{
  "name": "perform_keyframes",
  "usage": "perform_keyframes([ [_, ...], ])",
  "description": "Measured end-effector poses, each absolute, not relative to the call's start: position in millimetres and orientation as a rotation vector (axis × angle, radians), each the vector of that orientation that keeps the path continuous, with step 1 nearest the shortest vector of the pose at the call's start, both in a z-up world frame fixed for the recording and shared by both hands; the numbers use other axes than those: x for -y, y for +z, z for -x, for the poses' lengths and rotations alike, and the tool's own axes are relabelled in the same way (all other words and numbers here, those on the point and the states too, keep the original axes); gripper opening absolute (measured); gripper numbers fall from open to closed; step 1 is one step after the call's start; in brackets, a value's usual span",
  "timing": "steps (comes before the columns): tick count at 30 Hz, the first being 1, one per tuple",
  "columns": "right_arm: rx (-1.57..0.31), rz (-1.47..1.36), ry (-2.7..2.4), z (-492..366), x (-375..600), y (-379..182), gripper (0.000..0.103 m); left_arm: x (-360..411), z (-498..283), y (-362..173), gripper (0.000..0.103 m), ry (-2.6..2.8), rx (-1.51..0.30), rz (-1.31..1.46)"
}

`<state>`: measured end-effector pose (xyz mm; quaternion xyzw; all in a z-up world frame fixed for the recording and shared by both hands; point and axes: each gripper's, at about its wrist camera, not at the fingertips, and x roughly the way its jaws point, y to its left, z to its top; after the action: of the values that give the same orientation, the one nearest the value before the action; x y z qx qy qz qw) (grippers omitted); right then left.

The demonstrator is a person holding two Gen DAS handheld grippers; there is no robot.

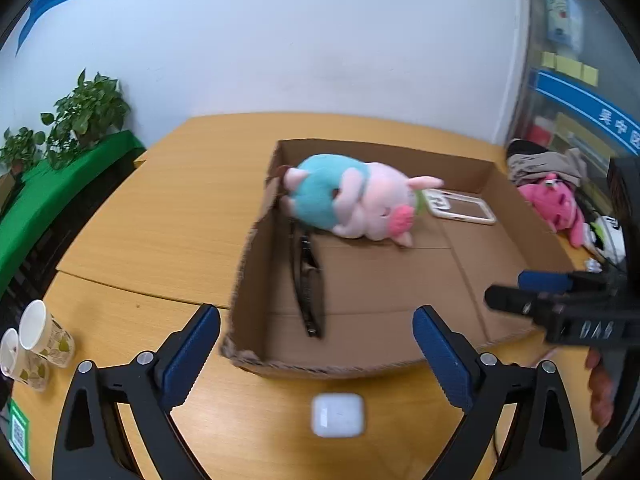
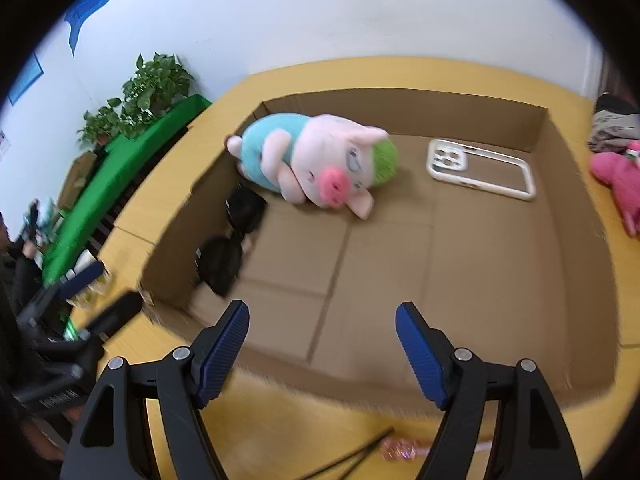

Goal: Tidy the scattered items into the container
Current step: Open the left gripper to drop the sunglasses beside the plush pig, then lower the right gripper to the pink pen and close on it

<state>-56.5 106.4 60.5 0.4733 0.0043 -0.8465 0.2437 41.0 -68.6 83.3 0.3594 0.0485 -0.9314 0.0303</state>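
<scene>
Both my left gripper (image 1: 316, 332) and right gripper (image 2: 322, 328) fingers released, empty; plush pig (image 2: 316, 164) lies in cardboard box (image 2: 500, 280).

potted plants (image 1: 86, 114) on green ledge (image 1: 60, 192) | paper cups (image 1: 38, 340) at table (image 1: 160, 220) edge

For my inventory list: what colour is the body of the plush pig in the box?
Turquoise body, pale pink head; the plush pig shows best in the right wrist view.
</scene>
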Motion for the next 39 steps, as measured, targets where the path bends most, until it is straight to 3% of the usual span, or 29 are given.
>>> perform_keyframes([
  [9, -0.108, -1.191, -2.422, 10.3, -131.1, 71.2, 0.076, 31.5, -50.2, 89.8, 0.099, -2.974, -0.101, -1.076],
  [22, -0.063, -1.173, -2.436, -2.4, -153.3, 72.1, 0.076, 4.4, -50.3, 87.9, 0.099, -2.993, -0.070, -1.091],
  [39, -0.091, -1.186, -2.459, -13.0, -140.1, 75.1, 0.076, 27.8, -59.9, 71.9, 0.099, -3.012, -0.205, -1.107],
])
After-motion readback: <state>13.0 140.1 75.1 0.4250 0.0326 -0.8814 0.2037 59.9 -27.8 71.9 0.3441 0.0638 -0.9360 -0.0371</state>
